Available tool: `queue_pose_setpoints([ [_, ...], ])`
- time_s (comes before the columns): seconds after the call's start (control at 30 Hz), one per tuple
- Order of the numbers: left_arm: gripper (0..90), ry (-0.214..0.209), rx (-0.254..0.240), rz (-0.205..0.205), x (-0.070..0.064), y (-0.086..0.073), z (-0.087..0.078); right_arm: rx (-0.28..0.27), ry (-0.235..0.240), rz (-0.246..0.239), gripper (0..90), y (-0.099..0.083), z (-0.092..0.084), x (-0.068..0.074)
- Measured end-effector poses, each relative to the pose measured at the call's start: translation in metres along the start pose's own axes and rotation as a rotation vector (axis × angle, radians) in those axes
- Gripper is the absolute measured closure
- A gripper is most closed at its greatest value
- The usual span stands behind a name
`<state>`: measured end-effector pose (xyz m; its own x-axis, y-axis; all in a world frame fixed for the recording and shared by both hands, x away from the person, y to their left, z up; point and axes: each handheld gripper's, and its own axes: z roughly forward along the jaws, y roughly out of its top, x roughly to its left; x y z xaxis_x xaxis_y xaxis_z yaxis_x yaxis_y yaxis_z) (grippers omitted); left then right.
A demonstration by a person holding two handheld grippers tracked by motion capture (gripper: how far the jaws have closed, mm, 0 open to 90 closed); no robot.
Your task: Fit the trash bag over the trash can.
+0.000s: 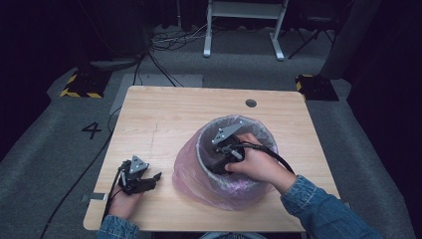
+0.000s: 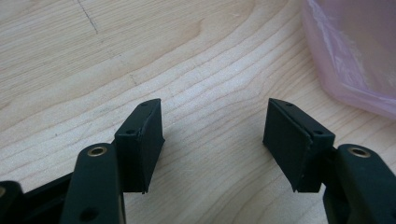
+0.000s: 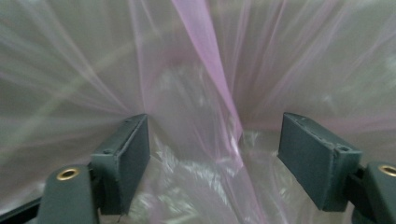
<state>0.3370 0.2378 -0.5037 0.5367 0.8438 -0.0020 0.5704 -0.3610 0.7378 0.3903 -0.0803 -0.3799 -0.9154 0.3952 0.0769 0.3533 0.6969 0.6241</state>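
Both tongs stand spread with nothing pinched. On the right gripper [image 1: 215, 167], which reaches down into the mouth of the bin [image 1: 201, 144], the pads are well apart and the pink bag liner [image 3: 205, 42] hangs just ahead of them, with one darker fold running down between the jaws without touching either pad. The left gripper [image 2: 212, 135] rests low over the wooden table [image 2: 93, 56], its jaws also wide, and a bulge of the same pink film lies just off its right jaw, near but apart.

The work in hand looks like fitting the liner into the bin: the film is draped over the rim and billows loosely outside the wall, while the right hand [image 1: 256, 162] pushes the tongs inside to press the plastic down and against the inner wall. By the look of it this step is midway, since the film ahead of the right jaws is creased and slack rather than smooth.

The next move probably calls for carrying the right tongs deeper toward the crumpled film below its pads, spreading it out without snagging or tearing so thin a sheet. The left tongs could close on the outer film beside its right jaw to steady the bin, which seems light enough to slide.
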Motion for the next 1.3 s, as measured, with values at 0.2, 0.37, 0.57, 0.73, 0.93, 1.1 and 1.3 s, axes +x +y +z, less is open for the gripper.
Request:
queue_pose_setpoints([
  [0.2, 37.5, -0.001, 0.000, -0.003, 0.000, 0.000, 0.000, 0.057, -0.019, -0.001, 23.3, -0.003, 0.011, -0.002],
  [0.37, 37.5, -0.003, 0.000, -0.005, 0.000, 0.000, 0.000, 0.089, -0.035, 0.019, 24.0, -0.003, 0.014, -0.004],
  [0.57, 37.4, -0.003, 0.000, -0.006, 0.000, 0.000, 0.000, 0.000, -0.020, 0.037, 25.1, 0.004, -0.004, -0.004],
  [0.73, 36.9, -0.002, 0.001, -0.008, 0.000, 0.000, 0.000, -0.122, -0.027, 0.061, 25.6, 0.014, -0.033, -0.006],
  [0.93, 36.4, 0.000, 0.003, -0.010, 0.000, 0.000, 0.000, -0.211, -0.066, 0.065, 27.4, 0.022, -0.064, -0.011],
  [1.1, 35.5, 0.004, 0.003, -0.014, 0.000, 0.000, 0.000, -0.263, -0.114, 0.060, 27.7, 0.022, -0.084, -0.013],
  [1.3, 35.1, 0.005, 0.003, -0.014, 0.000, 0.000, 0.000, -0.325, -0.166, 0.072, 27.8, 0.015, -0.113, -0.018],
])
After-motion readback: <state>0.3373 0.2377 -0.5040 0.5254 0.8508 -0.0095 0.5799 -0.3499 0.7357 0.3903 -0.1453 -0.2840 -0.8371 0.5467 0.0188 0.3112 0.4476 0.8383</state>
